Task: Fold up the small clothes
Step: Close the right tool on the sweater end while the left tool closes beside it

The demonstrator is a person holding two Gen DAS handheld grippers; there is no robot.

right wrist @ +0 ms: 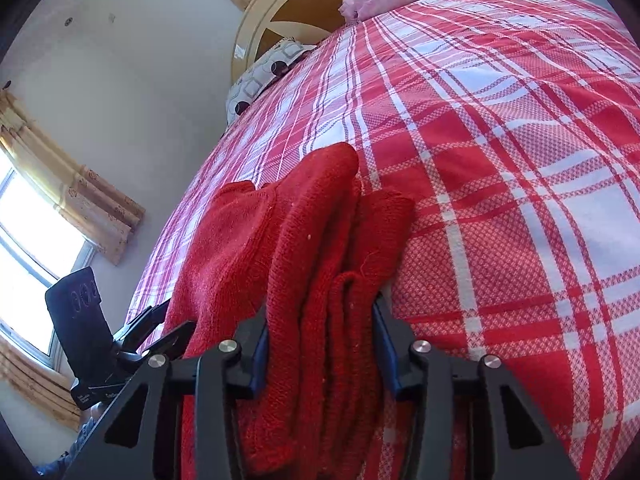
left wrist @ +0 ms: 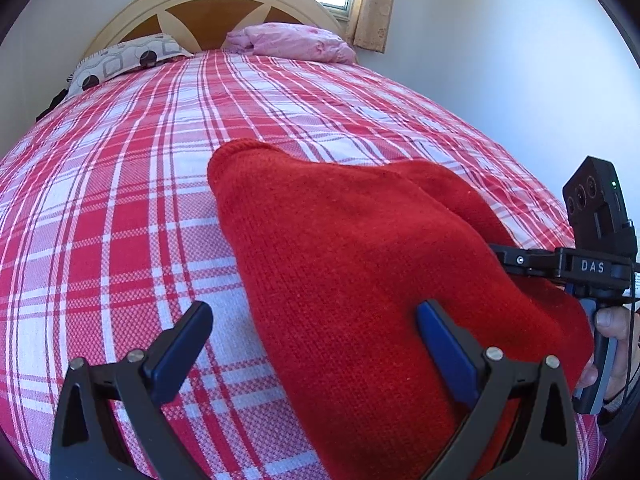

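A red knitted garment lies folded on the red and white plaid bedspread. My left gripper is open, its fingers wide apart; the right finger rests over the garment's near part, the left finger over bare bedspread. In the right wrist view my right gripper is shut on a bunched, layered edge of the red garment, with folds squeezed between the blue pads. The right gripper also shows at the right edge of the left wrist view, at the garment's side.
A patterned pillow and a pink bundle of cloth lie at the head of the bed by the wooden headboard. Curtained windows are behind the headboard and on the left wall. White wall runs along the bed's right side.
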